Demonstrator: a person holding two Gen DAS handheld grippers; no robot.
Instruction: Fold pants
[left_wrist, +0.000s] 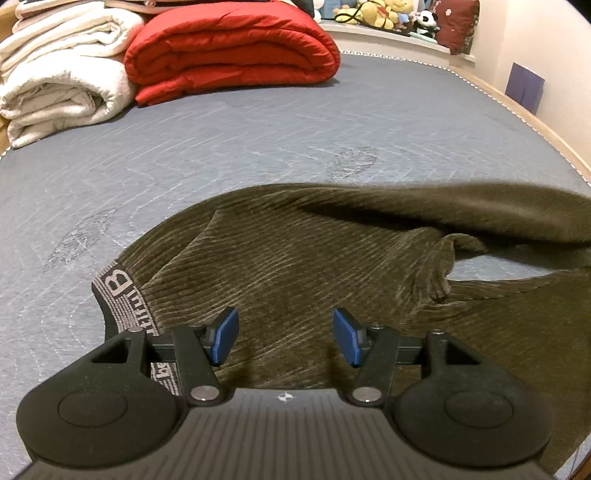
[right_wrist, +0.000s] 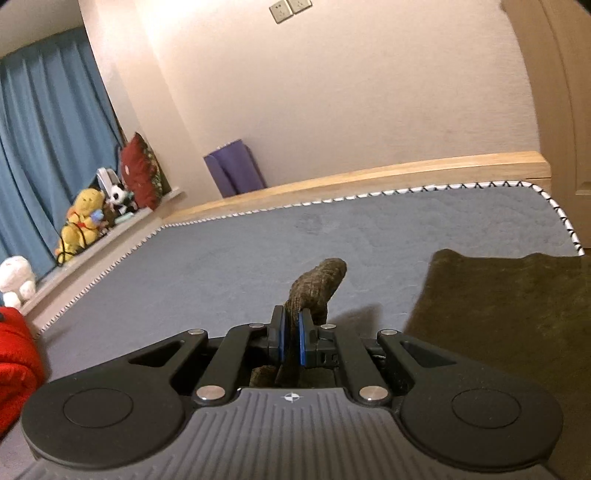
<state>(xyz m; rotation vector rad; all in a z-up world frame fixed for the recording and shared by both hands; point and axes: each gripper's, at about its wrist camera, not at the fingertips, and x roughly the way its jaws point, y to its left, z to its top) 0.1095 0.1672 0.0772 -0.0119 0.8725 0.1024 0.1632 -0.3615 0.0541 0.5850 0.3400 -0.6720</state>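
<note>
Olive corduroy pants (left_wrist: 295, 266) lie spread on a grey quilted mattress (left_wrist: 221, 140), one leg lifted in a blurred fold toward the right. The right gripper (right_wrist: 290, 332) pinches a bunch of that cloth between closed blue pads, while the left gripper (left_wrist: 285, 338) hovers with jaws apart over the seat. To fold cleanly, the right should probably carry its leg flat over the other, edges matched; the waistband (left_wrist: 120, 291) shows 1 readable letter, "B".
</note>
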